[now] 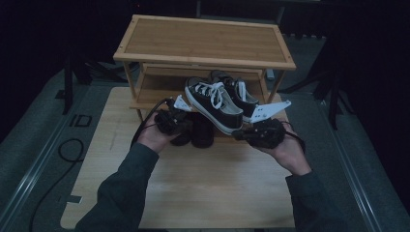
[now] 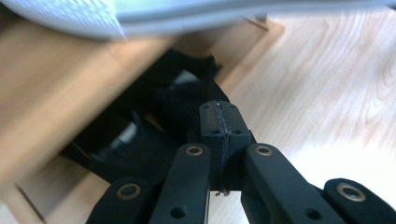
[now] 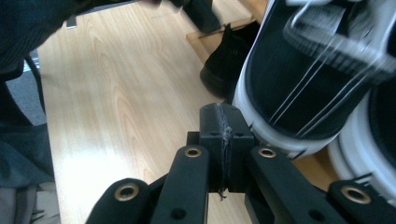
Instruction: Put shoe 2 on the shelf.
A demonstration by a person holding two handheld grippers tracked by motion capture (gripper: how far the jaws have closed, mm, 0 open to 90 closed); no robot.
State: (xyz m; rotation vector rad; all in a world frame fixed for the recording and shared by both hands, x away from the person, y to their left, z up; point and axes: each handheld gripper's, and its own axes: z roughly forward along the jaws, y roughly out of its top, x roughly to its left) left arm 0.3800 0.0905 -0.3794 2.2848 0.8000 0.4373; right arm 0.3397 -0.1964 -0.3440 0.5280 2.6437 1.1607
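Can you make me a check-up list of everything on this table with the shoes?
Surface: light wooden tabletop, bare at the near side.
Job's things: black-and-white sneakers, raised in front of the wooden shoe rack; what carries them is unclear.
Clutter: dark shoes under the sneakers.
Grippers: left gripper shut; right gripper shut, beside a sneaker's sole.
Cables: black cable looped on the floor, left.
Surroundings: grey floor, dark room.

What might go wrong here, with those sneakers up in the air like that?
The two black-and-white sneakers seem perched over the shut right gripper and left gripper, not clamped, so they may slide off. Falling, they would likely hit the dark boots below. Lifted further, they might bump the rack's top shelf.
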